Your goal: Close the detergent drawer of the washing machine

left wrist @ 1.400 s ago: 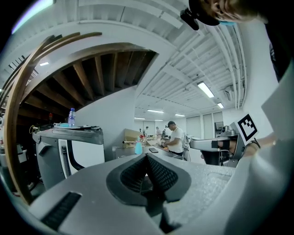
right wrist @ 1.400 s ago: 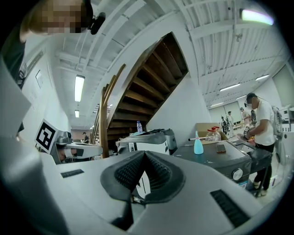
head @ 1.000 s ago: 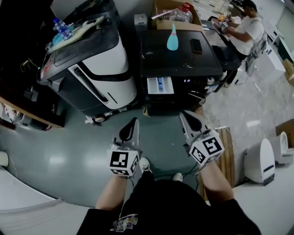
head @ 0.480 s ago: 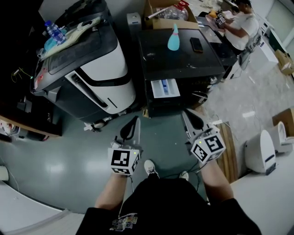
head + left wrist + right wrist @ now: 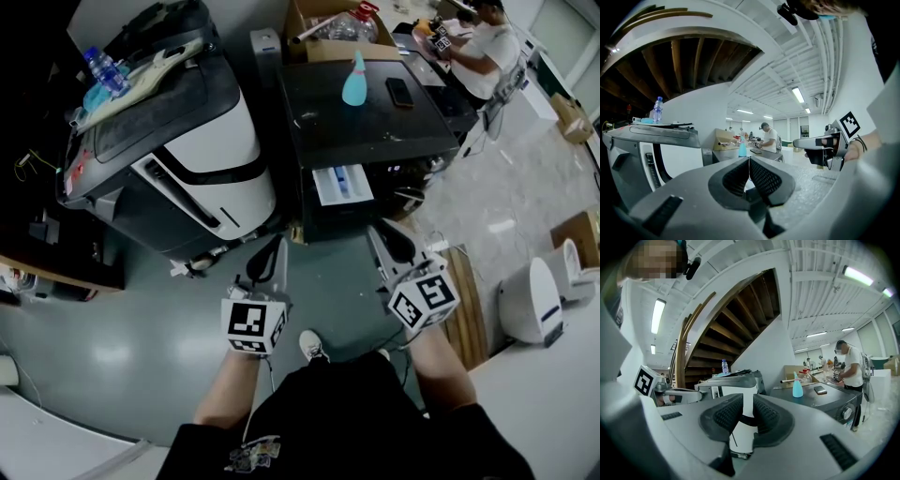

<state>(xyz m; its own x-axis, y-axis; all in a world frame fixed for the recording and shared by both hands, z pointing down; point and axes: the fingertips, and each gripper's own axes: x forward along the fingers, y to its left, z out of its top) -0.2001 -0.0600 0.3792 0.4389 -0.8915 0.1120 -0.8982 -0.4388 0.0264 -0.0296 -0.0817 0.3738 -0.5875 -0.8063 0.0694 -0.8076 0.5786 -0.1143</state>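
The detergent drawer [image 5: 342, 183] sits nearer you, not yet shut. Your right hand-held gripper [image 5: 381, 234] is opening with nothing between its jaws; your left hand-held gripper [image 5: 276, 247] is closed and empty.

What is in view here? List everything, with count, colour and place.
washing machine: one, black, top centre.
detergent drawer: one, white, pulled out of the washing machine's front.
bottle: one, light blue, on the washing machine's top.
phone: one, black, right of the bottle.
large machine: one, white and dark grey, left of the washing machine.
water bottle: one, clear with blue label, on the large machine.
cardboard box: one, brown, behind the washing machine.
person: one, white shirt, top right.
left gripper: one, grey, shut, empty.
right gripper: one, grey, jaws opening, nothing between them.
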